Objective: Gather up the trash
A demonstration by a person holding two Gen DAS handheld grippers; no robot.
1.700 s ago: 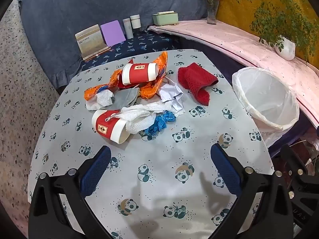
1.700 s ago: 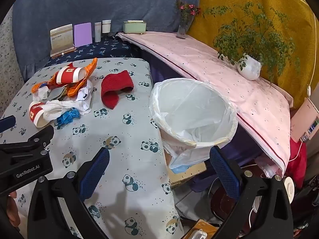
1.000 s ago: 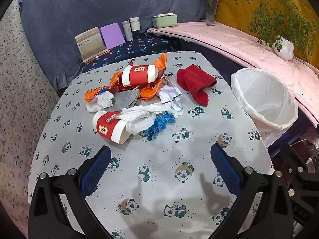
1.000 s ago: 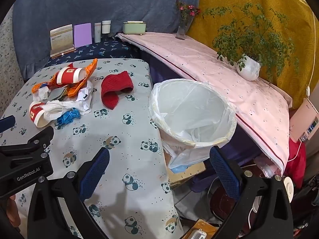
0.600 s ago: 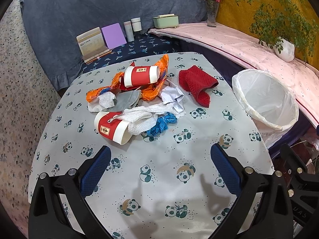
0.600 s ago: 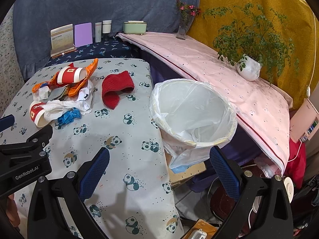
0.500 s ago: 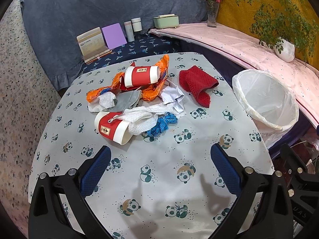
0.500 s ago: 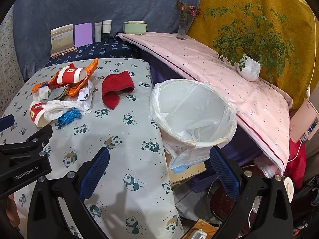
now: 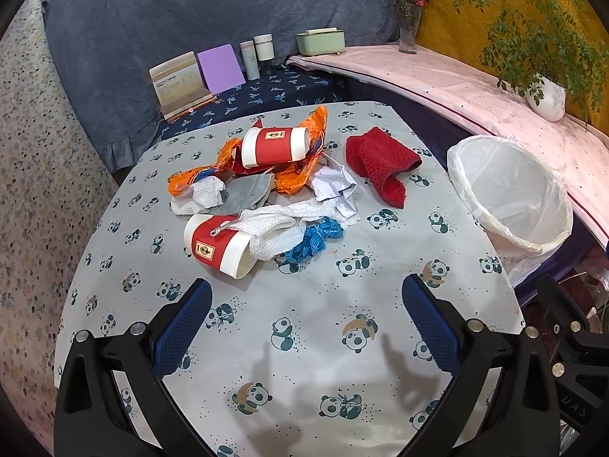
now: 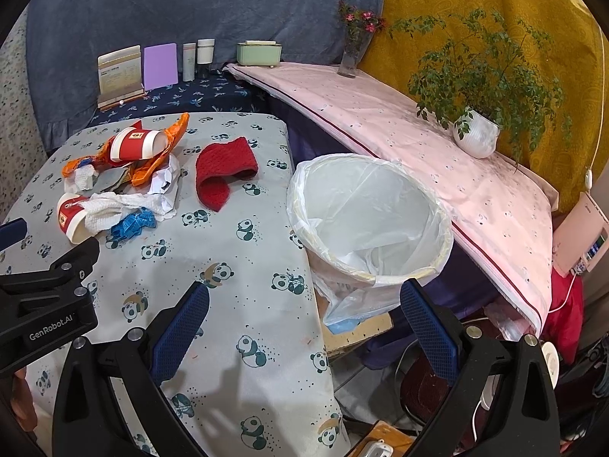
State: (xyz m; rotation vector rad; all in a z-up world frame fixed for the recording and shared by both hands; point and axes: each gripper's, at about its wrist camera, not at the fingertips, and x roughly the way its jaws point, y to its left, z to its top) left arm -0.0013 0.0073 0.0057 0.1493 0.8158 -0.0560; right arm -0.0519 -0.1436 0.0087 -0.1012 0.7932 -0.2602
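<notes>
A heap of trash lies on the panda-print table (image 9: 304,342): two red paper cups on their sides (image 9: 219,245) (image 9: 276,146), an orange wrapper (image 9: 300,169), white tissues (image 9: 274,228), crumpled white paper (image 9: 335,186), a blue scrap (image 9: 314,240) and a grey piece (image 9: 247,194). A red cloth (image 9: 380,162) lies beside the heap. A bin with a white liner (image 10: 365,217) stands off the table's right edge. My left gripper (image 9: 304,304) is open and empty, above the table short of the heap. My right gripper (image 10: 304,308) is open and empty, over the table edge before the bin.
Behind the table, a dark blue shelf holds a card stand (image 9: 179,83), a purple board (image 9: 220,68), two bottles (image 9: 257,55) and a green box (image 9: 321,42). A pink-covered ledge (image 10: 399,129) carries a flower vase (image 10: 352,49) and a potted plant (image 10: 475,133). Clutter lies on the floor under the bin.
Both grippers stay open and almost still. The left wrist view has shifted very slightly, the heap sitting a touch lower and to the right.
</notes>
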